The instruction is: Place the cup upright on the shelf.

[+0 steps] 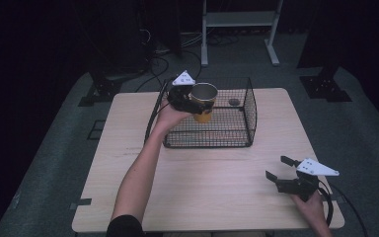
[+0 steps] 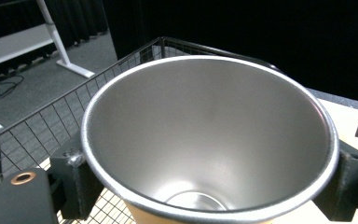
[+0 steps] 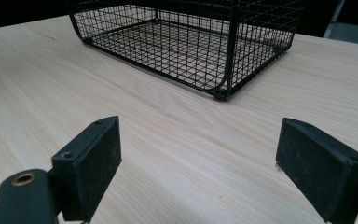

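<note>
- My left tool point(image 1: 193, 100) has its jaws closed on the steel tumbler point(image 1: 204, 101), one jaw pressing each side of the cup just under the rim.
- In the left gripper view the tumbler point(image 2: 209, 140) sits between the two black jaws with its mouth open toward the camera; I can see a brushed silver inside and a strip of yellow-orange outer wall at the bottom edge.
- From the high view, I hold the tumbler upright, above the left part of the black wire basket point(image 1: 237, 132), level with the basket's upper rim. I cannot tell whether its base touches the mesh floor.
- A small dark round object point(image 1: 234, 102) lies on the basket floor near the back wall; it is too small for me to name.
- My right tool point(image 1: 282, 170) has its jaws spread wide and grips nothing. It hovers over the near right corner of the table point(image 1: 202, 197), well apart from the basket.
- In the right gripper view the wire basket point(image 3: 191, 46) stands ahead on the pale wooden table point(image 3: 191, 149), with bare wood between the two jaws.
</note>
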Tool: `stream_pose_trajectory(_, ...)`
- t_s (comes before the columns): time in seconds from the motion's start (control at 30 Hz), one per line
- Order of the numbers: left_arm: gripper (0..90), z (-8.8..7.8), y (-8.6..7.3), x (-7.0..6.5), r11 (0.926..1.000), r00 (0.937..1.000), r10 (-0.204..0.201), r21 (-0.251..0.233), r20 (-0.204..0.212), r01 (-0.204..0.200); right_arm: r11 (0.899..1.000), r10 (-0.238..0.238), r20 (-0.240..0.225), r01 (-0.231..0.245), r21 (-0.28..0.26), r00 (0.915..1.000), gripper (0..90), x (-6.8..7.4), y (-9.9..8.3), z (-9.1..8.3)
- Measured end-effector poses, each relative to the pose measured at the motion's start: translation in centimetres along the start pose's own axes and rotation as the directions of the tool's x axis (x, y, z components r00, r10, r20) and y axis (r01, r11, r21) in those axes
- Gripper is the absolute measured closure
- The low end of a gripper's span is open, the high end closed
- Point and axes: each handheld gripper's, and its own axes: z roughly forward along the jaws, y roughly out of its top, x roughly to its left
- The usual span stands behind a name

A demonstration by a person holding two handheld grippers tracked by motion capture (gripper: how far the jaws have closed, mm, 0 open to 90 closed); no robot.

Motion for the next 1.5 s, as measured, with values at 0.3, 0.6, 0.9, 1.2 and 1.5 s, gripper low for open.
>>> stream_pose_trajectory(0.3,13.2,1.9,-0.4,1.1,0.9996,0.9999,-0.009,0.026,-0.013,0.01,1.0,-0.001,-0.003,0.001,-0.002,1.0,13.0,0.0,0.0,0.0)
stream_pose_trajectory(0.6,13.2,3.8,-1.6,1.8,0.9974,0.9994,-0.029,0.066,0.016,0.028,1.0,-0.002,-0.006,0.002,-0.004,1.0,13.0,0.0,0.0,0.0)
stream_pose_trajectory(0.9,13.1,5.7,-2.6,2.2,0.9918,0.9987,-0.043,0.122,0.028,0.04,1.0,-0.002,-0.009,0.002,-0.005,1.0,13.0,0.0,0.0,0.0)
stream_pose_trajectory(1.2,12.9,7.1,-3.1,2.4,0.9759,0.9982,-0.023,0.218,0.056,0.01,1.0,-0.001,-0.013,0.001,-0.007,0.9999,13.1,-0.1,0.0,0.0)
stream_pose_trajectory(1.5,12.7,8.2,-3.6,2.4,0.96,0.9987,-0.013,0.28,0.048,-0.001,1.0,-0.001,-0.015,0.001,-0.008,0.9999,13.1,-0.1,0.0,0.0)
